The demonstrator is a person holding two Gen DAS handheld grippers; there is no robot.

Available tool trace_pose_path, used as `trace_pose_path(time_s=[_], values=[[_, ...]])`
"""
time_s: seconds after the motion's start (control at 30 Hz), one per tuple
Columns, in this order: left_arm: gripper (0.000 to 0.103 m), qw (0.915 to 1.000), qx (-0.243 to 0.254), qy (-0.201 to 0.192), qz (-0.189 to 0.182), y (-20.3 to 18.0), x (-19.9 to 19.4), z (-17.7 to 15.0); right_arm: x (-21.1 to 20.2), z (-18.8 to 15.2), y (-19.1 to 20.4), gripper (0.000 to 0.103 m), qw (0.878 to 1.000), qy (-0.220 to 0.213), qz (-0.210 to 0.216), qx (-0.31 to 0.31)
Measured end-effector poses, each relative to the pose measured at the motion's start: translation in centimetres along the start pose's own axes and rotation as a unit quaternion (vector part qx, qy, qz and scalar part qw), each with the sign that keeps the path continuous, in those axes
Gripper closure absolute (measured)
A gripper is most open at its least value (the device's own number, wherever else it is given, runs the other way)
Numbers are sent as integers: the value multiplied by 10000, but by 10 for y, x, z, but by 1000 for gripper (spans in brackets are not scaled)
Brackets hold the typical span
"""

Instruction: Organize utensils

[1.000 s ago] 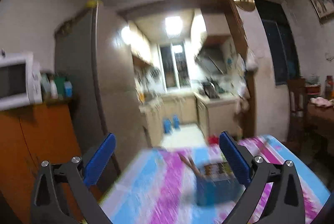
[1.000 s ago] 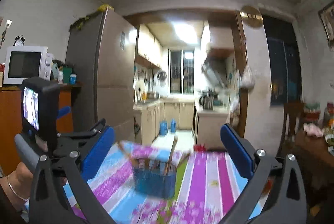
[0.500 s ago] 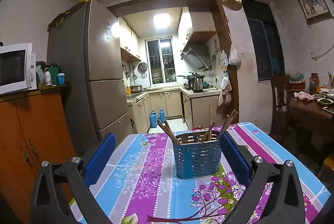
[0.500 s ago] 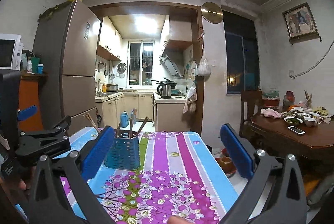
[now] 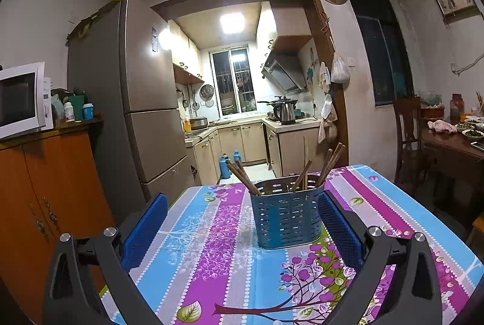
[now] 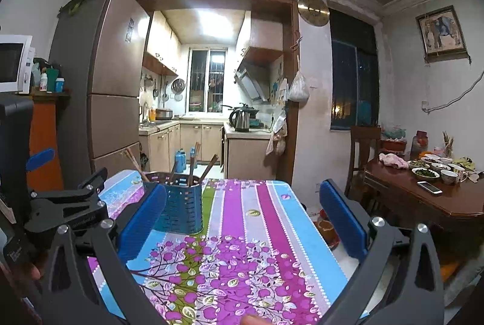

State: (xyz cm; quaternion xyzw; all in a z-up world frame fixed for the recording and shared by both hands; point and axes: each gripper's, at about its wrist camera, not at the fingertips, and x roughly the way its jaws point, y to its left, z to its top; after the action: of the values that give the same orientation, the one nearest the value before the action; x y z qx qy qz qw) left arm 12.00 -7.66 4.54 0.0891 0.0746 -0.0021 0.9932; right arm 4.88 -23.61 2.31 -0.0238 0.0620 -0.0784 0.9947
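A blue slotted utensil holder (image 5: 286, 219) stands upright on a table covered by a striped, flower-printed cloth (image 5: 211, 234), with wooden chopsticks (image 5: 243, 178) leaning out of it. The left gripper (image 5: 242, 231) hovers near it, fingers spread wide and empty. The right gripper (image 6: 242, 222) is likewise spread, the holder at its left finger. Beyond stand a fridge (image 5: 142, 101), a lit kitchen (image 5: 239, 113) and, far right, a wooden dining table (image 6: 423, 195).

A table (image 5: 211, 234) covered by a cloth (image 6: 257, 234) striped in blue, purple and grey with a flower print carries one blue slotted holder (image 5: 286, 219), upright near the far end, with brown chopsticks (image 5: 243, 178) leaning in it.
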Motion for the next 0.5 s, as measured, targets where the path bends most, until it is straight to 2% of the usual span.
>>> trace_pose_path(time_s=[0.5], values=[[4,9999,81,-38,114,-3,-1,-1,-1,4,5,5,10000,-6,4,-38]])
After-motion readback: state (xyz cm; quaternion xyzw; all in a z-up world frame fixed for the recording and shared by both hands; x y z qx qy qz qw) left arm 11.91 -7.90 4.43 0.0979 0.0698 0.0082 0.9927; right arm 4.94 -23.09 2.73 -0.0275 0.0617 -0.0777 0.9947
